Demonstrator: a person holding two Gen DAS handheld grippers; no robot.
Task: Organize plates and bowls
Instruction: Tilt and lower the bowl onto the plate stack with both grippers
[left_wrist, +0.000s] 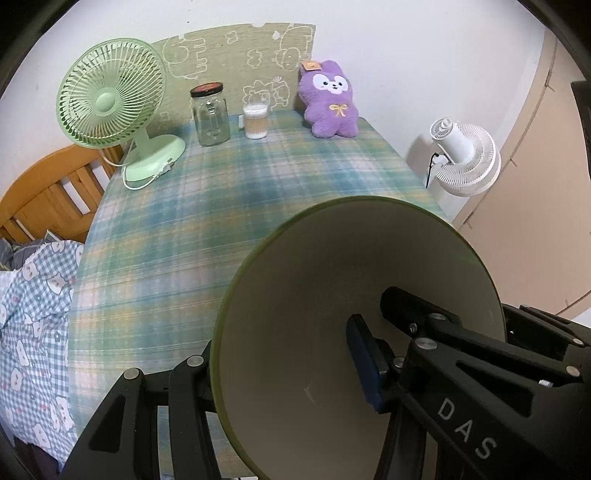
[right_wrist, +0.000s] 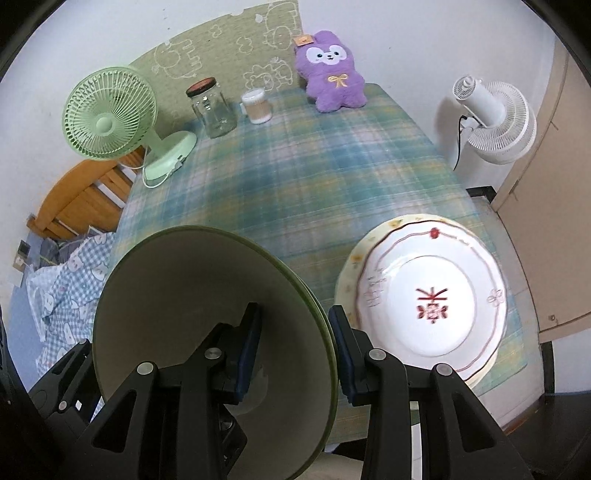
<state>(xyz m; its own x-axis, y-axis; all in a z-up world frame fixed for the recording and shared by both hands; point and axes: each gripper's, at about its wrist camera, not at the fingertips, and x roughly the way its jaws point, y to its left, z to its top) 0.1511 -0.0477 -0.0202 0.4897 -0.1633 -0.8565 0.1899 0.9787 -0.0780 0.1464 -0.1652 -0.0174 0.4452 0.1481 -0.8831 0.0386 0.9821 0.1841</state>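
Observation:
In the left wrist view my left gripper (left_wrist: 284, 369) is shut on the rim of a green-edged bowl (left_wrist: 314, 288) with a pale inside, held tilted above the plaid tablecloth (left_wrist: 229, 192). In the right wrist view my right gripper (right_wrist: 295, 350) is shut on the rim of a like green-edged bowl (right_wrist: 177, 288), one finger inside and one outside. To its right a white plate with a red character (right_wrist: 432, 295) lies on top of a cream plate with a flowered rim (right_wrist: 356, 258) on the table.
At the far end of the table stand a green desk fan (left_wrist: 110, 103), a glass jar with a dark lid (left_wrist: 210, 114), a cup (left_wrist: 255, 120) and a purple plush toy (left_wrist: 332, 99). A white fan (left_wrist: 465, 158) stands off the right edge. A wooden bed frame (left_wrist: 55, 184) is at left.

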